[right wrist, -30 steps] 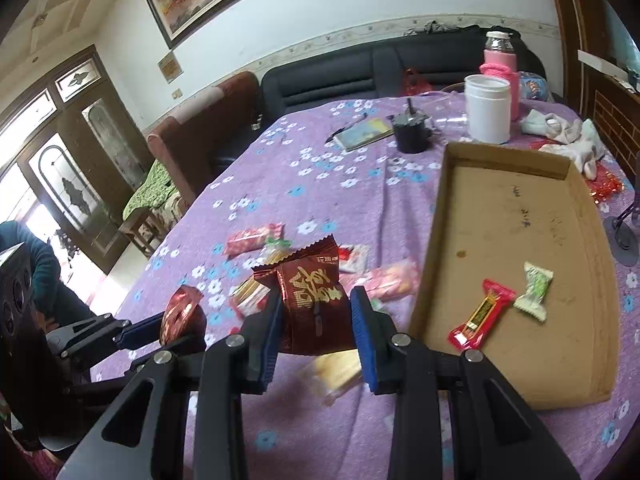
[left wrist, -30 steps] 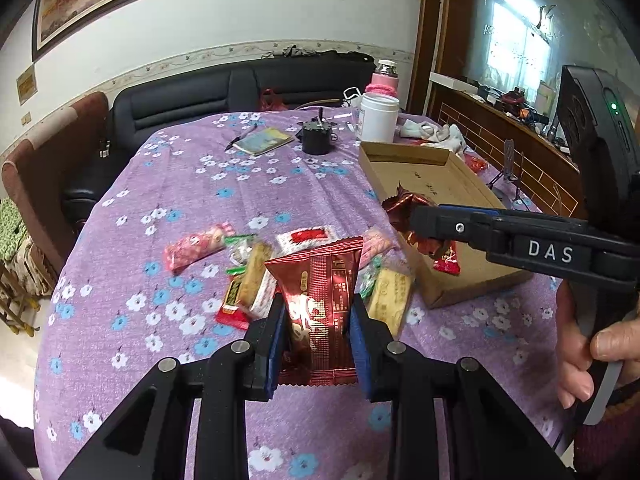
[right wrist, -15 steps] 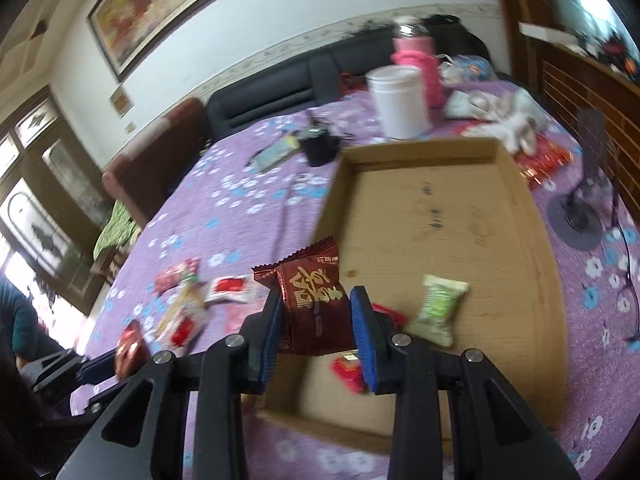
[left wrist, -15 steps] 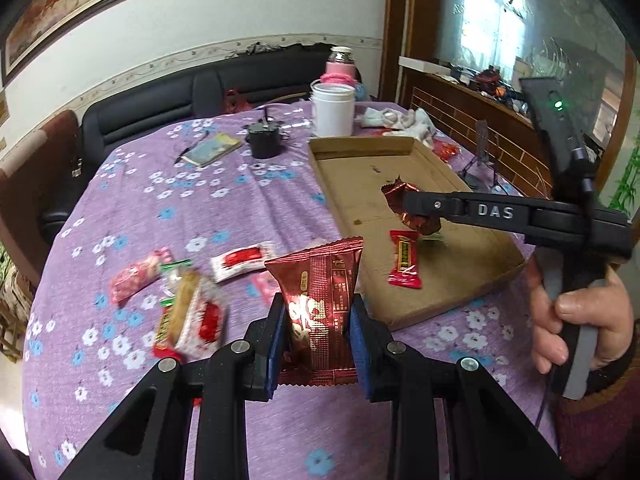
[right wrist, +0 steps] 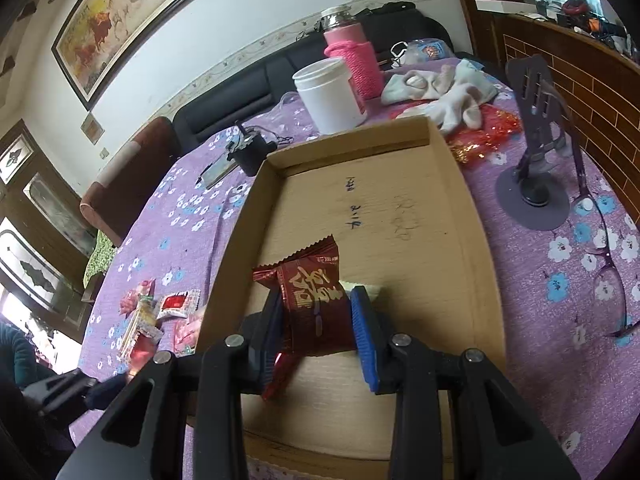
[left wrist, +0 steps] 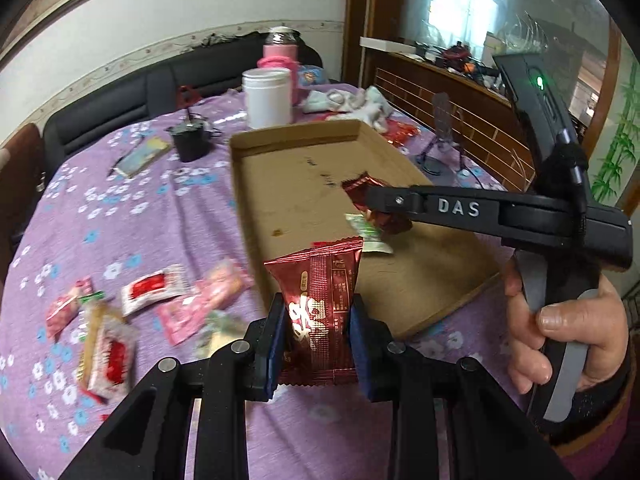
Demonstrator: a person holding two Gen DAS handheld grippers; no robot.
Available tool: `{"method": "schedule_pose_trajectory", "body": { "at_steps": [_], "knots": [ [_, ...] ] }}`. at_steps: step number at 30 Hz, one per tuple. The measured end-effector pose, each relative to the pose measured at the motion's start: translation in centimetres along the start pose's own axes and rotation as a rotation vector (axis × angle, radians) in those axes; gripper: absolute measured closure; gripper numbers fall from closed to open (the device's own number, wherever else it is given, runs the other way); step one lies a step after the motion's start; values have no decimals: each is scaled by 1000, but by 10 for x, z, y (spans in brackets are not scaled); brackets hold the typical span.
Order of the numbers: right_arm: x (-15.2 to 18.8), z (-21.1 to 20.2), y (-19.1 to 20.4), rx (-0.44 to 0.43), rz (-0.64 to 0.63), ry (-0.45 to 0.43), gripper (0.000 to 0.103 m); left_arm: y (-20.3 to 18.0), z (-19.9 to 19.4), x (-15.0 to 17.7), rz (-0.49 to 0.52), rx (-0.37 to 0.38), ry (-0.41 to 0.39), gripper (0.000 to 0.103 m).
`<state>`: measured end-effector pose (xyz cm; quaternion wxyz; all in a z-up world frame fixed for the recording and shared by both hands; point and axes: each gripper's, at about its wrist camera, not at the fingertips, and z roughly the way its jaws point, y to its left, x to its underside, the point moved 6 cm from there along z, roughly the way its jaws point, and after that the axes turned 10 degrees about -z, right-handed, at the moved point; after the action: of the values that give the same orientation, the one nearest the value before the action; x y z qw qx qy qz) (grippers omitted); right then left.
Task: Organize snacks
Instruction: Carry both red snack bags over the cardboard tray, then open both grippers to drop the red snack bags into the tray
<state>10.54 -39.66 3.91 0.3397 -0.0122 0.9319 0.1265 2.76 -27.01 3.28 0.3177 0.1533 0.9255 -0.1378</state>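
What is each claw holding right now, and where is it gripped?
Each holds a dark red snack packet. The left claw pinches its packet across the lower half. The right claw pinches its packet across the crumpled lower part, above the tray.

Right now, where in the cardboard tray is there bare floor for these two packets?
The cardboard tray is bare across its far half, toward the white jar. It is crowded near the front, around the green candy. Loose snacks clutter the cloth beside it.

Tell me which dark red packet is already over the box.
The one in the right gripper: its packet hangs above the box; the left gripper's hangs over the cloth.
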Motion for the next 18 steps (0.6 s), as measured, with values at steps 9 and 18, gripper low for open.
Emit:
{"method": "schedule_pose_trajectory", "body": {
  "at_steps": [9, 18],
  "knots": [
    [4, 1, -26, 64, 47, 23, 70, -23, 23, 1, 18, 25, 36, 73],
    [10, 9, -37, 103, 71, 65, 70, -34, 52, -3, 28, 10, 66, 73]
  ]
}}
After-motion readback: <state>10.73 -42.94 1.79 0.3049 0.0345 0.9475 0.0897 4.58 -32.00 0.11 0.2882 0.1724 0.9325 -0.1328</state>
